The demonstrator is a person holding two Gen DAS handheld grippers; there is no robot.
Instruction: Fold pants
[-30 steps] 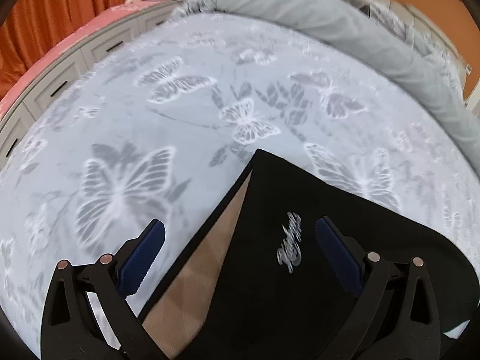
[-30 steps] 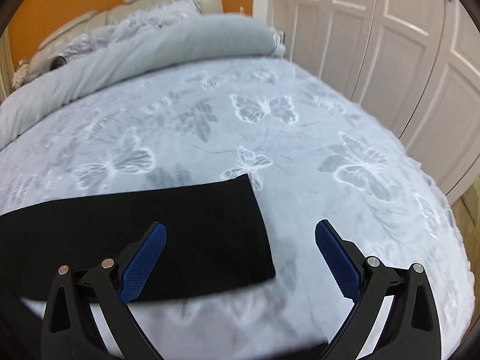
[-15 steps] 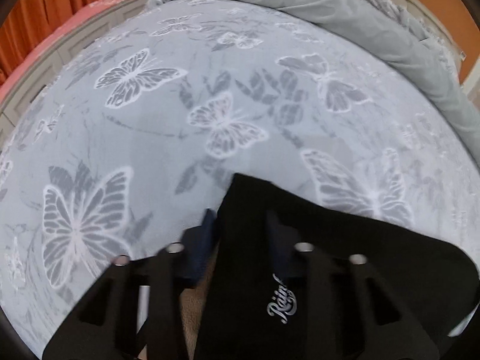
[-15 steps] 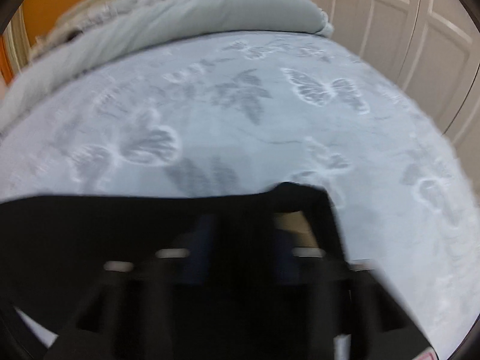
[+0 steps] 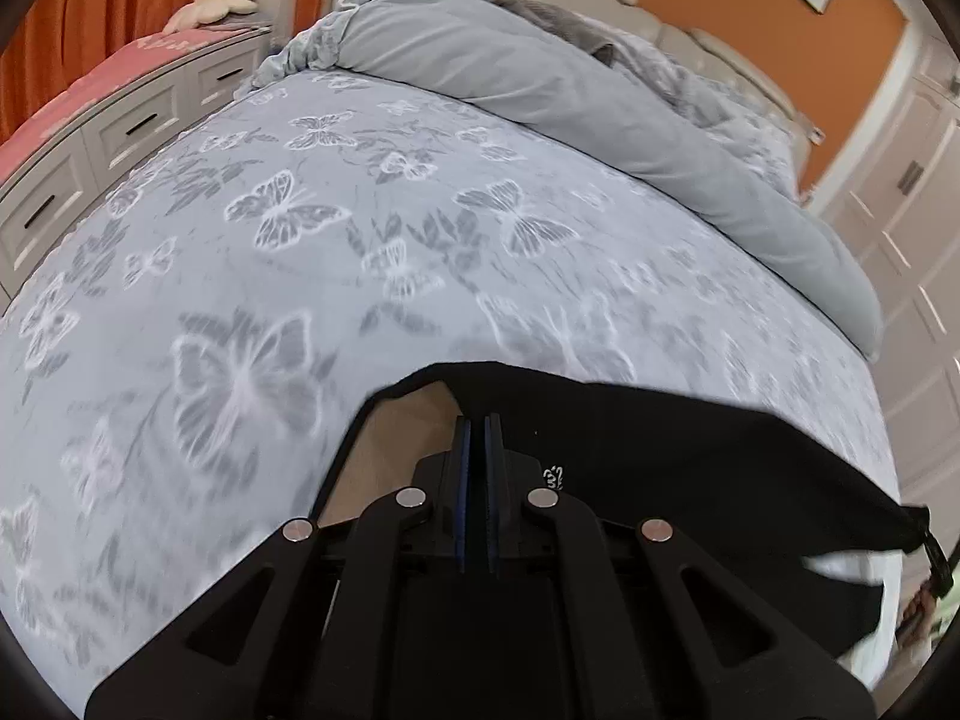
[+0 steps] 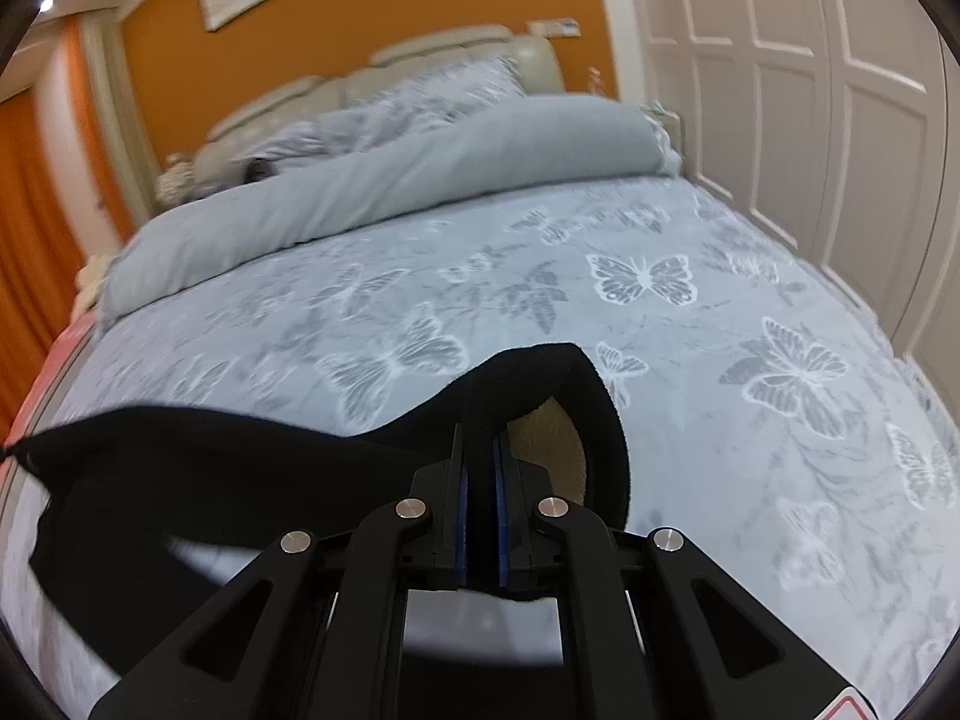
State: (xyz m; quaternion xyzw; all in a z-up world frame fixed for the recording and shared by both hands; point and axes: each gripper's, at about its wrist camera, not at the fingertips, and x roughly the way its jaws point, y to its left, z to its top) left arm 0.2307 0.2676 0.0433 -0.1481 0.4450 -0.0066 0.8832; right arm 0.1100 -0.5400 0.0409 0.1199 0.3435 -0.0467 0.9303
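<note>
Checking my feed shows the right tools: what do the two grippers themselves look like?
Both look alike. The left gripper and right gripper have matte black linkage arms with triangular cut-outs, round silver pivot pins and blue ribbed finger pads. A red-edged white sticker corner shows by the right one. No cables or sleeves show.

The black pants (image 5: pixel 690 456) hang lifted above the butterfly-print bed, stretched in a sagging band from one pinched end to the other. Each held end gapes open, showing a tan lining (a small white logo sits near the left one).
</note>
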